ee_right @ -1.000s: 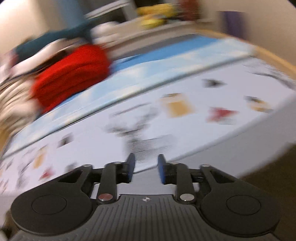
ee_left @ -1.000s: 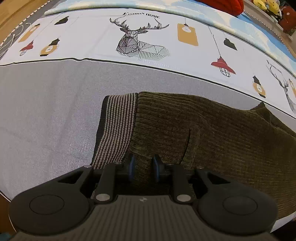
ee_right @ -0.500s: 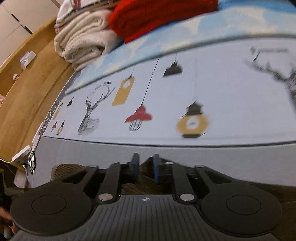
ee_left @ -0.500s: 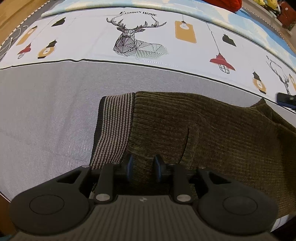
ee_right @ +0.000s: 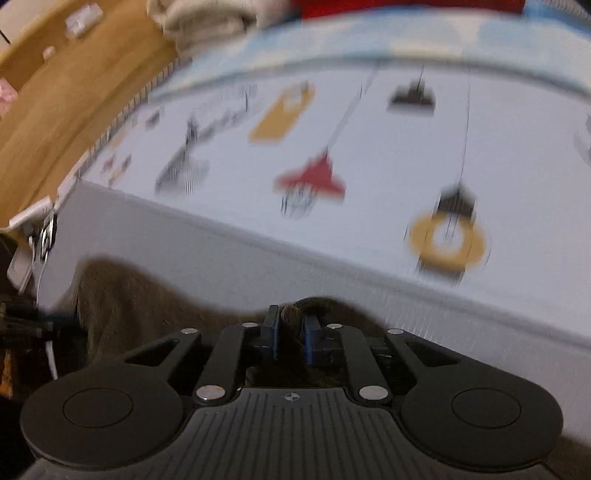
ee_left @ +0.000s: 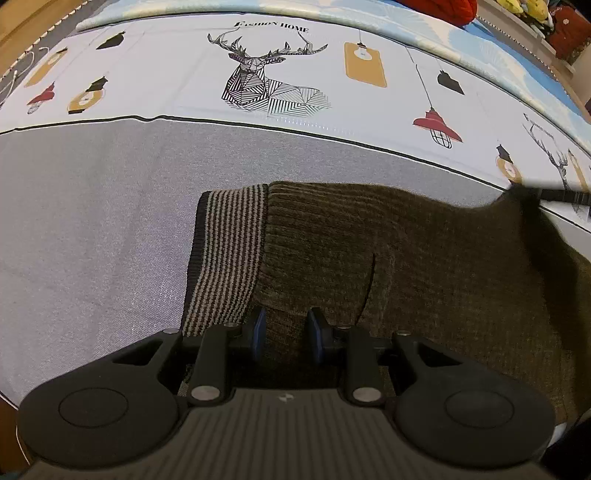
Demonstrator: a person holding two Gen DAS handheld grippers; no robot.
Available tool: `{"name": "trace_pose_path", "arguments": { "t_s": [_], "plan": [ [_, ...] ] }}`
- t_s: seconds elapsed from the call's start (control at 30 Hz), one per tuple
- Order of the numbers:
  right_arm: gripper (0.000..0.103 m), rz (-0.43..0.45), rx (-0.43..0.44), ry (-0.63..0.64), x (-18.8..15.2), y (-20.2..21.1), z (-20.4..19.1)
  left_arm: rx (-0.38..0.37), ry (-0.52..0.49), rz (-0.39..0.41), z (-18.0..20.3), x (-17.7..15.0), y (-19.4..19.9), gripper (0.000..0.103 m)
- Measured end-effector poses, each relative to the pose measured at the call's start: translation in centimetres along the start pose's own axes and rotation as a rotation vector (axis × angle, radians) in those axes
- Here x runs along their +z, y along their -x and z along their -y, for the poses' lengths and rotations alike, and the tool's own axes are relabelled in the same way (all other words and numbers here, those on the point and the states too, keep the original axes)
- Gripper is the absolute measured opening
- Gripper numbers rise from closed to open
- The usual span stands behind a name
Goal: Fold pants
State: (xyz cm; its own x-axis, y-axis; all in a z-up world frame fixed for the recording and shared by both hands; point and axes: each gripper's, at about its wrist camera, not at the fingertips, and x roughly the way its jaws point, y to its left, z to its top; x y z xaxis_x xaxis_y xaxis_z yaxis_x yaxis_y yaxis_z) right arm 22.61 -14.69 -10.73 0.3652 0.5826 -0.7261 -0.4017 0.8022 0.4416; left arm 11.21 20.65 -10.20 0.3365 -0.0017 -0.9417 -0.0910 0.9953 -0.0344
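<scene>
Olive ribbed pants [ee_left: 406, 258] with a striped waistband [ee_left: 229, 251] lie flat on the grey bed cover [ee_left: 92, 221]. My left gripper [ee_left: 285, 328] points steeply down at the near edge, just right of the waistband, shut on a thick fold of the fabric. In the blurred right wrist view, my right gripper [ee_right: 291, 326] sits at the far edge of the pants [ee_right: 147, 302]. Its jaws are closing, and a small raised pinch of brown cloth is pressed between the blue pads. That far right corner [ee_left: 517, 195] stands slightly lifted in the left wrist view.
Beyond the grey cover lies a white sheet [ee_left: 273, 85] printed with deer and lamps, then a light blue one. A red cushion [ee_left: 443, 5] and folded beige towels [ee_right: 207, 18] lie at the far side. A wooden surface [ee_right: 55, 110] runs along the left.
The right gripper swung down from facing the cushions to the pants' far edge and closed around a pinch of cloth. That corner rose a little. The left gripper stayed put.
</scene>
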Motion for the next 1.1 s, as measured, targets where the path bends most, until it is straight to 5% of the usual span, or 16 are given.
{"name": "trace_pose_path", "arguments": {
  "t_s": [0.23, 0.43, 0.73, 1.1],
  "plan": [
    [0.010, 0.006, -0.115, 0.065, -0.9, -1.0, -1.3, 0.011, -0.010, 0.001, 0.4, -0.1, 0.0, 0.028],
    [0.008, 0.183, -0.322, -0.043, 0.6, 1.8, 0.6, 0.009, -0.005, 0.000, 0.4, -0.1, 0.1, 0.028],
    [0.014, 0.178, -0.183, 0.061, 0.4, 5.6, -0.4, 0.008, 0.016, 0.004, 0.4, 0.1, 0.3, 0.030],
    [0.014, 0.201, -0.291, 0.049, -0.9, 10.6, 1.8, -0.023, 0.049, 0.104, 1.7, 0.8, 2.2, 0.032]
  ]
}}
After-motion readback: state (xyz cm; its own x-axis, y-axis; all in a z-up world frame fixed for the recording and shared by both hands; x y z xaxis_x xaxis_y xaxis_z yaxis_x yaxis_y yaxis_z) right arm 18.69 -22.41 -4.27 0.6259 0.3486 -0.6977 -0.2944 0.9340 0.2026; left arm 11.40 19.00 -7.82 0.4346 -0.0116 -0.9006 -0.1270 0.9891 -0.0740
